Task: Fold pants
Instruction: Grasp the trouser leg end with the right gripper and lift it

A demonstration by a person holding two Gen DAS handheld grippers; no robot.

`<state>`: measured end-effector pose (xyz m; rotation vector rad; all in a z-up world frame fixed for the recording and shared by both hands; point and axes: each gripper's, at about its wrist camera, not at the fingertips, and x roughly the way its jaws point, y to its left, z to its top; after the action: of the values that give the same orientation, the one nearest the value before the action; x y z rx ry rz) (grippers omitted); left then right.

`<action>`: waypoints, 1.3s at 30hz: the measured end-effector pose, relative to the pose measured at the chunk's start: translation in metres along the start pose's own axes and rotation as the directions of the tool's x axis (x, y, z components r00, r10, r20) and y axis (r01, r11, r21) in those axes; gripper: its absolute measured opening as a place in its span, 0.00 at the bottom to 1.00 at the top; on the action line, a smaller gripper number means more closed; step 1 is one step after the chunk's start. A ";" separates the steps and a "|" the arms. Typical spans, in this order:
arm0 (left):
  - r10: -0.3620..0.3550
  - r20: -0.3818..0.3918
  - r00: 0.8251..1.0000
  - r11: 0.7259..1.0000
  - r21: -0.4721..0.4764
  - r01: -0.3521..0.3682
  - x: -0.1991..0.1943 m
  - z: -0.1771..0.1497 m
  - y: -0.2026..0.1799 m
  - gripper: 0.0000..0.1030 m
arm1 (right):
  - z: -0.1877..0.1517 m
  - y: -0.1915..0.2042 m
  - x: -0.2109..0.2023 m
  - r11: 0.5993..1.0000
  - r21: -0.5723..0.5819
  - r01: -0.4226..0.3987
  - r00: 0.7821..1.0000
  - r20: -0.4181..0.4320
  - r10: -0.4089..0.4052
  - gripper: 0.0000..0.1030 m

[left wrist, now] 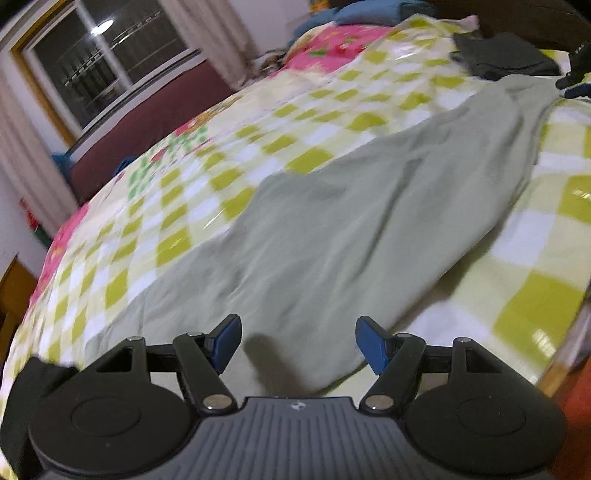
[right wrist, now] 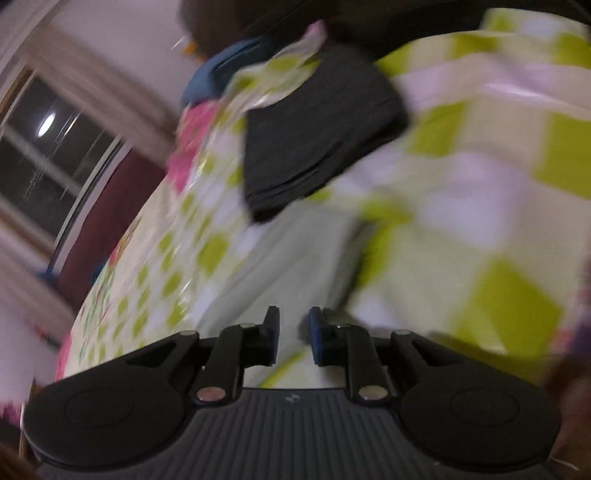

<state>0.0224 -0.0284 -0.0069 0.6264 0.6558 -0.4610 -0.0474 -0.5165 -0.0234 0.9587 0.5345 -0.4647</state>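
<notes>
The pale green pants [left wrist: 369, 221] are lying stretched out on the bed, soft and creased, a long band of thin cloth running from just in front of the left gripper [left wrist: 297, 341] up toward the far right, where it is narrowing and bunching into folds. The left gripper is hanging over the near end of the pants with its blue-padded fingers [left wrist: 371, 345] spread wide and nothing between them, casting a dark shadow on the cloth. The right gripper [right wrist: 293, 336] is hovering over the other end of the pants [right wrist: 288, 254], its fingers standing a narrow gap apart with nothing caught in them; that view is smeared by blur. A folded dark grey garment [right wrist: 321, 136] is sitting in a flat stack just beyond the pants, near the head of the bed. The bedspread [left wrist: 207, 192] is showing a glossy check of lime green, white and cream squares, with pink flowered patches along its far edge. Behind the bed a dark red panel [left wrist: 147, 122] is running under a window [left wrist: 99, 62] with white frames, a ceiling light reflecting in the dark glass, and pale curtains [left wrist: 207, 33] are hanging beside it
</notes>
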 end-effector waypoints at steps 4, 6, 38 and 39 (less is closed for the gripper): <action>-0.057 0.043 0.997 0.997 0.045 0.055 0.006 0.019 -0.017 0.80 | -0.001 -0.012 0.004 0.997 0.077 -0.007 1.000 0.011 0.006 0.23; -0.079 0.060 0.995 0.995 0.065 0.075 0.010 0.025 -0.024 0.80 | -0.001 -0.010 0.010 0.993 0.114 -0.018 1.000 0.022 0.016 0.27; -0.188 0.101 0.977 0.971 -0.129 0.200 0.003 -0.012 0.008 0.83 | -0.083 0.223 0.004 0.835 -0.487 -0.255 0.966 -0.158 0.203 0.05; -0.164 0.103 0.981 0.973 -0.145 0.178 0.000 -0.017 0.016 0.83 | -0.104 0.244 0.009 0.799 -0.516 -0.308 0.950 -0.212 0.229 0.05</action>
<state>0.0245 -0.0057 -0.0119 0.4025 0.6547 -0.5899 0.0813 -0.3075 0.0784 0.4999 0.6031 0.0270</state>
